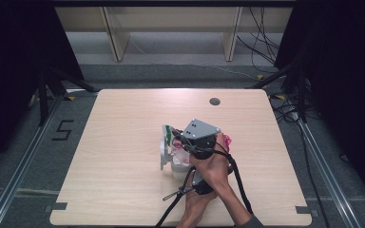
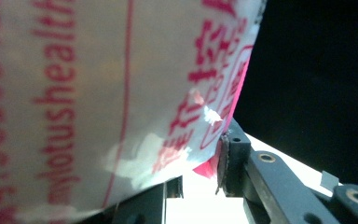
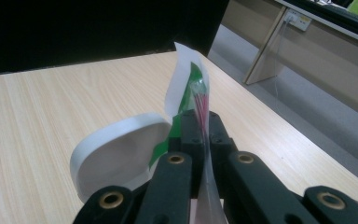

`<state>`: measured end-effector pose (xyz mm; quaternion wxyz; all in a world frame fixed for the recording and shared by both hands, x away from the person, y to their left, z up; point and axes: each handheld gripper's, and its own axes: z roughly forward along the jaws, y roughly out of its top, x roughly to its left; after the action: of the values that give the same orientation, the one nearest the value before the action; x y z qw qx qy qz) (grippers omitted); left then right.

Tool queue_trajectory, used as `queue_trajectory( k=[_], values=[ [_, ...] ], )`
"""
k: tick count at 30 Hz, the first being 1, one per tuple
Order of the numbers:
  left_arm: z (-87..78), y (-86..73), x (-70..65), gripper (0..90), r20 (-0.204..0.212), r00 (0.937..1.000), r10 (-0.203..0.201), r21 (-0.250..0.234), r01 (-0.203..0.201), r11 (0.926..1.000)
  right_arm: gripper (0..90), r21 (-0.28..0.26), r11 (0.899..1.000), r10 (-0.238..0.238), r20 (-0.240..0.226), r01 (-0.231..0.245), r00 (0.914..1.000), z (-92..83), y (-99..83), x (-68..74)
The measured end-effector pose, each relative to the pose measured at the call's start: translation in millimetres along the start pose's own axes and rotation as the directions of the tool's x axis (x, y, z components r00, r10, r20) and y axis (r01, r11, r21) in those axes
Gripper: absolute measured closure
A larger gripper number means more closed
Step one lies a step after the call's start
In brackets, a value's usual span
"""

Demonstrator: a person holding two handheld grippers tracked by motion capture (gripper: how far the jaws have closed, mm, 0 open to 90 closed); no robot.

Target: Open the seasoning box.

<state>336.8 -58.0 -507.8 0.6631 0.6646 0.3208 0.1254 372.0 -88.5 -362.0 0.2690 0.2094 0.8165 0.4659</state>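
Packet (image 3: 196,100) edge pinched by right tool (image 3: 204,135) (table bare around).

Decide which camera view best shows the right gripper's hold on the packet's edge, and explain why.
The right gripper view: the right gripper has its jaws shut flat on the thin packet edge. The high view shows the packet small, half hidden behind the hands. The left gripper view shows its printed side close up, blurred.

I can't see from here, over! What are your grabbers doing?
Right gripper shut on thin white, green and pink plastic packet. Left gripper jaws around the packet's lower part. White round flip-lid tub underneath. Nothing in the way.
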Motion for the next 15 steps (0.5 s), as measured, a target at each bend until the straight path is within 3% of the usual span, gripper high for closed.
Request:
queue_trajectory(
  k=[4, 9, 10, 15],
  values=[
    [0.2, -0.1, 0.7, 74.4, 0.007, 1.0, 0.005, 0.009, -0.006, 0.9999, 89.8, 0.013, 1.0, 0.019, -0.004, -0.019, 0.9998, 0.5, -1.5, 0.6],
    [1.0, -1.5, 0.2, 74.4, 0.0, 1.0, -0.006, 0.002, 0.006, 1.0, 89.8, 0.008, 1.0, 0.002, -0.004, -0.002, 1.0, 2.0, -2.0, -1.1],
    [0.7, -1.0, 0.8, 74.4, 0.001, 1.0, 0.002, 0.008, -0.002, 1.0, 89.8, 0.016, 1.0, 0.022, 0.002, -0.022, 0.9997, 1.9, -2.8, 0.0],
    [0.1, 0.3, -0.6, 74.5, 0.001, 1.0, -0.01, -0.006, 0.01, 0.9999, 89.8, 0.002, 1.0, 0.003, 0.001, -0.003, 1.0, 0.0, -0.2, 0.2]
  ],
)
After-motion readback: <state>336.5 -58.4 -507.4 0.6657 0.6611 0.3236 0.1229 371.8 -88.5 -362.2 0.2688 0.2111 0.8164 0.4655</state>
